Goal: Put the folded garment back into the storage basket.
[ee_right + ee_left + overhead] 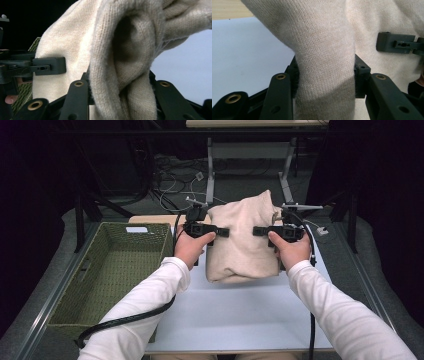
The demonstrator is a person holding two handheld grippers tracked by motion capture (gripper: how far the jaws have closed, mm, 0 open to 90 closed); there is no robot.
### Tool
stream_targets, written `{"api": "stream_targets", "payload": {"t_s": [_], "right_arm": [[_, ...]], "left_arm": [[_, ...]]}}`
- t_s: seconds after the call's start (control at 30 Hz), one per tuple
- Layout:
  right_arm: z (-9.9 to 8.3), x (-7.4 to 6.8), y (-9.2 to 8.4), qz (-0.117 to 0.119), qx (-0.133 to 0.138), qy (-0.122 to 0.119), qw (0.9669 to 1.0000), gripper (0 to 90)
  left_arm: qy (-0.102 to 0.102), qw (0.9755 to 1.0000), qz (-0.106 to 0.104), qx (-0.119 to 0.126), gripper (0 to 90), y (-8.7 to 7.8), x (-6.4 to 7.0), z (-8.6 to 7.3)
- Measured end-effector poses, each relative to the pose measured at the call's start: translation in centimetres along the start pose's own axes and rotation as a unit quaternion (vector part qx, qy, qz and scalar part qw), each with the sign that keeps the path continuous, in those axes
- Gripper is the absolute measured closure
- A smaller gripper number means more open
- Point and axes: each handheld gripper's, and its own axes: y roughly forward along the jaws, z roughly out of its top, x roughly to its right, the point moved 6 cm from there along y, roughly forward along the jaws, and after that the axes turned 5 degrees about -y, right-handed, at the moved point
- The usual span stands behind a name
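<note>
Dark room behind, cables on grey floor. White table with green woven basket at left. Above table centre, beige knitted garment, pinched at either side by left gripper and right gripper, both clamped on fabric.

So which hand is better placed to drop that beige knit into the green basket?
Probably the left. The left tool grips the knit's side nearest the green basket; the right tool holds the far side and would have to cross over.
</note>
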Motion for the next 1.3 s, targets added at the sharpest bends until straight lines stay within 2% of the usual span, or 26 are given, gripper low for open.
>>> {"api": "stream_targets", "payload": {"t_s": [0.4, 1.1, 1.3], "right_arm": [[0.2, -1.3, 0.7, 0.006, -0.004, -0.008, 0.9999, 62.2], [0.5, -4.5, 3.5, 0.022, -0.012, -0.011, 0.9996, 62.1], [0.6, -5.8, 4.3, 0.029, -0.015, -0.014, 0.9994, 62.1]], "left_arm": [[-0.002, 1.0, 0.004, 0.001, 55.8, -1.3, -0.8, 0.1], [-0.017, 0.9997, 0.016, 0.003, 55.9, -4.6, -3.8, 0.2], [-0.022, 0.9995, 0.023, 0.0, 55.9, -6.0, -4.6, 0.3]]}}
